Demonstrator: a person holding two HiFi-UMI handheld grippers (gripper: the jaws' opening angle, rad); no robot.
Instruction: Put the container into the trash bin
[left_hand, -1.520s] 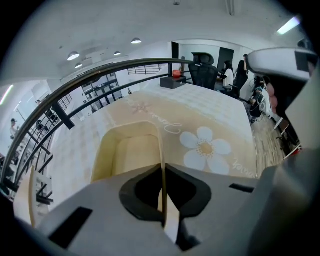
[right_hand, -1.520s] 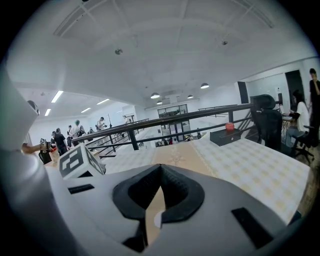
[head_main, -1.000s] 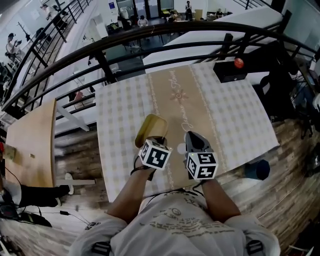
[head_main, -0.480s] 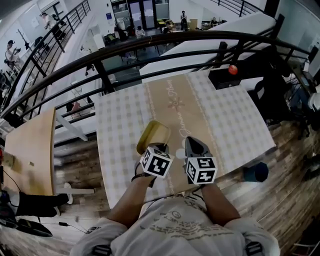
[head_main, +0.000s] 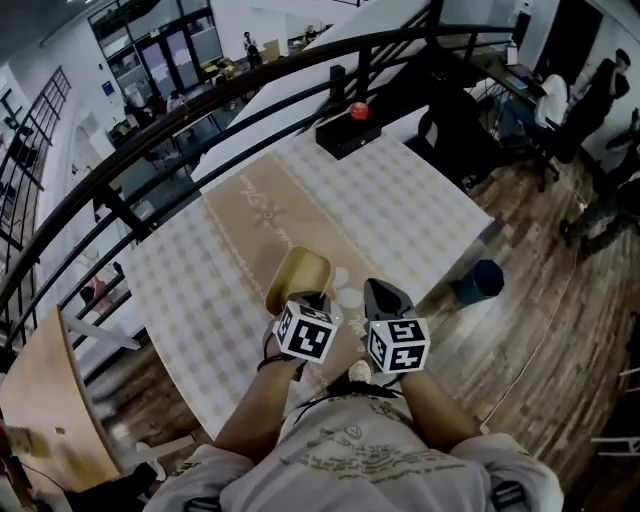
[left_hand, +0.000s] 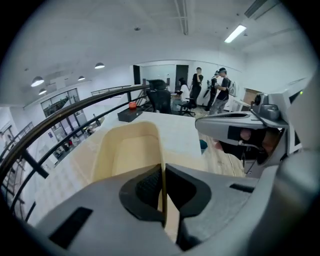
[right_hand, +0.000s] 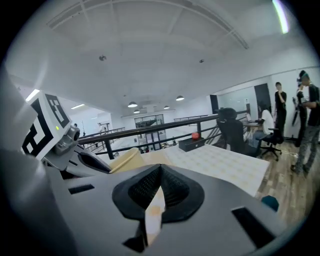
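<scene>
- Your left tongs (head_main: 312, 300) are clamped tight on the thin side wall of the beige container (head_main: 298, 278). The left gripper view shows that wall pinched edge-on between the two dark pads.
- The container hangs from that grip over the near part of the checked table (head_main: 420, 200), with its open side facing up toward you.
- Your right tongs (head_main: 383, 296) are closed together with nothing between them. They sit just beside the container on its right, with a gap between the two.
- The blue bin (head_main: 482, 281) stands on the wooden floor (head_main: 540, 330) off the table's right corner, well apart from the container.
- A black box (head_main: 340, 135) with a red knob on top sits at the table's far edge, near the dark railing (right_hand: 150, 130).
</scene>
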